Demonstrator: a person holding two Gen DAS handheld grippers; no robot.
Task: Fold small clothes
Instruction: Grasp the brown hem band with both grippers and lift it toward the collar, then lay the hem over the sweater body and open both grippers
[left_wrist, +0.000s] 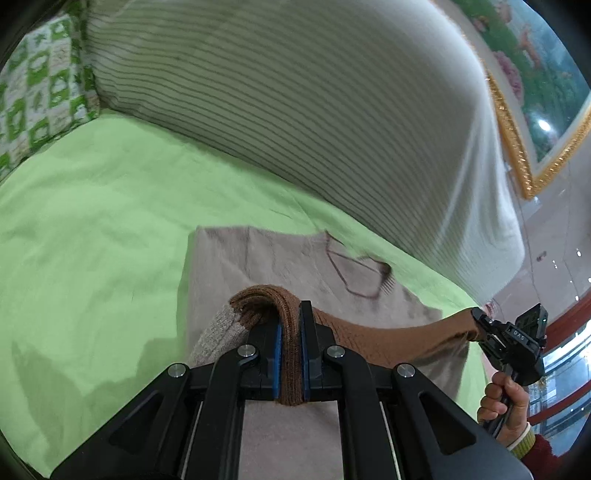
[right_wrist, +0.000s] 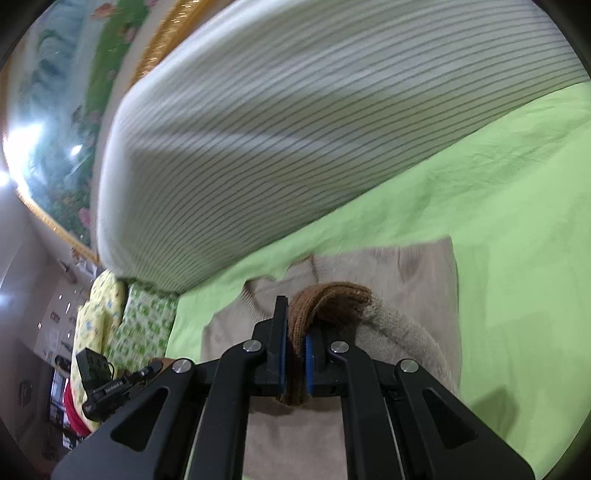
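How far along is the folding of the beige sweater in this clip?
Done: the beige sweater lies flat on the green sheet, collar end farthest from the cameras. In hand: the left gripper and right gripper each pinch the brown hem band, lifted and stretched between them over the body. Left: laying the hem down to finish this fold, then any further folds.

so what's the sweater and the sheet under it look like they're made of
The sweater looks like a soft wool-like knit, matte beige with a slightly fuzzy surface; its brown hem, clamped in the jaws of both grippers, shows coarse ribbed stitches. The green sheet looks like thin woven cotton or a blend, smooth and matte, with fine creases. The exact fibres cannot be told.
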